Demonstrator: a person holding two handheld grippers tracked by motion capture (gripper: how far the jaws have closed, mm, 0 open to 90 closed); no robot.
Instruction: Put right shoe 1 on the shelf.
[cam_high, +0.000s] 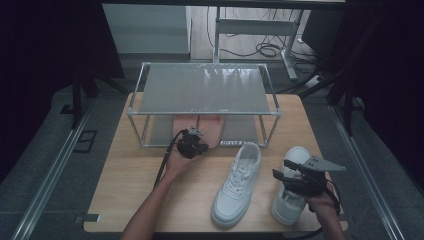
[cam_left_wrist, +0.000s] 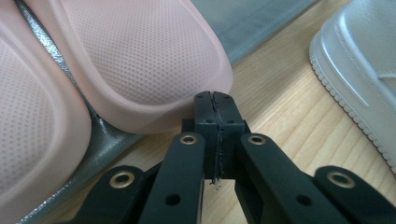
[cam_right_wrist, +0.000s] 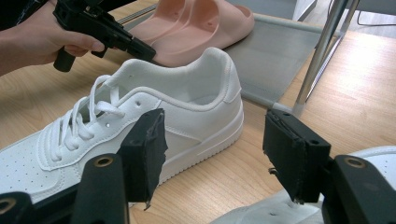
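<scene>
A pair of pink slippers (cam_high: 200, 127) lies on the lower shelf of a metal shoe rack (cam_high: 205, 90). My left gripper (cam_high: 197, 136) is shut with nothing between its jaws. Its tips (cam_left_wrist: 214, 100) sit right at the rounded end of one pink slipper (cam_left_wrist: 154, 56); whether they touch it I cannot tell. Two white sneakers stand on the wooden table, one in the middle (cam_high: 235, 185) and one to the right (cam_high: 292, 205). My right gripper (cam_high: 281, 169) hovers open over the right sneaker, and the middle sneaker (cam_right_wrist: 140, 107) lies beyond its jaws (cam_right_wrist: 217, 149).
The rack's mesh top shelf (cam_high: 205, 87) overhangs the slippers. A rack leg (cam_right_wrist: 322, 51) stands close behind the middle sneaker's heel. Bare wood lies left of the left hand. Cables (cam_high: 265, 50) run over the floor behind the table.
</scene>
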